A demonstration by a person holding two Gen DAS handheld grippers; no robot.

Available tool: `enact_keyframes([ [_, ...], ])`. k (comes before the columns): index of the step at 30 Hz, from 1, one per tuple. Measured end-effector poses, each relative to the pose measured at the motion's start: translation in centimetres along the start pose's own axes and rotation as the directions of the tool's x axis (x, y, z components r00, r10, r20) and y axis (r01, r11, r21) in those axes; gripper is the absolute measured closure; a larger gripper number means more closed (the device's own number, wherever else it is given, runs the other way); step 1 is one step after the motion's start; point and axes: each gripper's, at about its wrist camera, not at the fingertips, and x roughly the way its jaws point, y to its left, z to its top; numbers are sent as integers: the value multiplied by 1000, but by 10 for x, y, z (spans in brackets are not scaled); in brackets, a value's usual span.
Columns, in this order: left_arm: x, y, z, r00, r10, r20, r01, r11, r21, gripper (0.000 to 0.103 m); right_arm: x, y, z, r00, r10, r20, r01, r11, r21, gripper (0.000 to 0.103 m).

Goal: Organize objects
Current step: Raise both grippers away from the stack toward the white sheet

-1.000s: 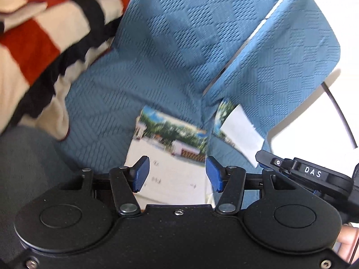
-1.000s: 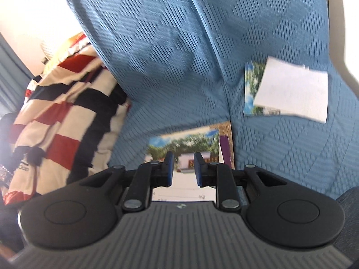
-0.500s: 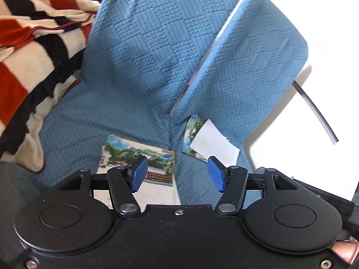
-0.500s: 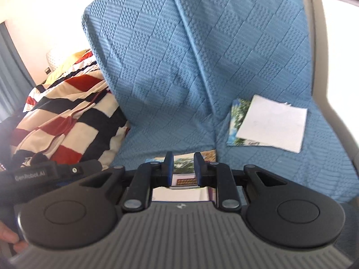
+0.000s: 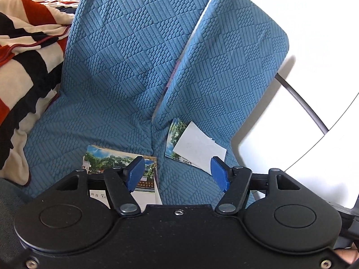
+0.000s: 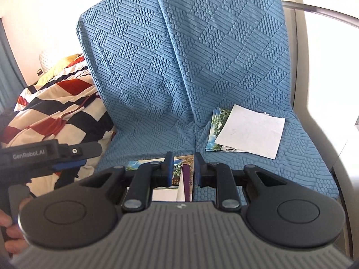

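A booklet with a tree-photo cover [image 5: 107, 159] lies on the left blue seat, and in the right wrist view it [image 6: 179, 170] shows a purple spine. On the right seat a white sheet [image 5: 197, 150] tops a small stack of similar booklets [image 6: 217, 130]. My left gripper [image 5: 177, 174] hovers over the seam between the seats. Its jaws are opening and nothing is between them. My right gripper [image 6: 182, 170] hangs above the left booklet's near edge with only a narrow gap between its pads. Nothing is gripped.
Two tall seat backs in blue quilted cover [image 5: 125, 67] rise behind the booklets. A red, black and cream striped blanket [image 6: 60, 107] is heaped to the left. A pale armrest [image 6: 314, 89] and a dark curved tube [image 5: 298, 98] border the right side.
Both grippers have pulled back and upward from the seats, so the booklets sit lower and smaller in view. The left jaws have spread wider. The right jaws are unchanged.
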Motion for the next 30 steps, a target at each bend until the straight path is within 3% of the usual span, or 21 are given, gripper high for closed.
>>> enact_keyframes([
  [18,18,-31,-17,999,-9,-38,12,998,64,31,-13,-33,-15,999,-54,-1,54,998,36,79],
  [30,28,-55,-26,999,-6,-34,10,994,110,19,-20,-58,-18,994,-105,14,104,993,47,79],
])
